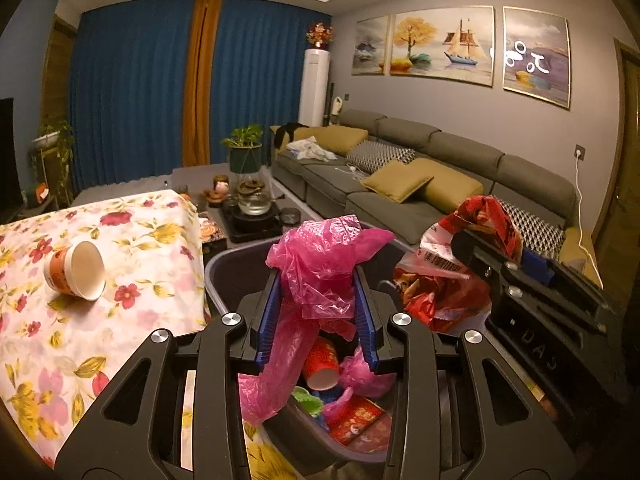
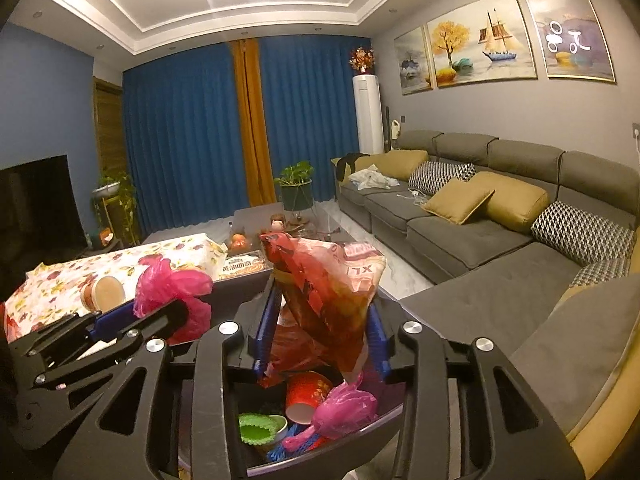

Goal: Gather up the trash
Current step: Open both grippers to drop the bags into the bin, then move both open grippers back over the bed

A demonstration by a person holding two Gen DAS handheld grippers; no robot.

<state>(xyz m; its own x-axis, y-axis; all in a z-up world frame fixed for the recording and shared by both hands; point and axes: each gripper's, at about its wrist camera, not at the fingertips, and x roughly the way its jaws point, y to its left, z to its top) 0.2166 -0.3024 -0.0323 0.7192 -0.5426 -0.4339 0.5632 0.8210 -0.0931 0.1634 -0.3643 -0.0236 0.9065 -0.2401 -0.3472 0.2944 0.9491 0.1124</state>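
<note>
Left gripper clamps pink plastic bag; right gripper clamps red printed bag. Both held over grey trash bin beside floral table. Paper bowl on its side there.

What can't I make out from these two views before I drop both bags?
- Trash bin floor and fill level: both views, hidden by the pink bag, the red bag and gripper frames.
- Bin's near rim: cut off by the bottom edge.
- Paper bowl contents: left view shows only part of its inside; right view is too small.
- Red bag print: creased, mostly unreadable.
</note>
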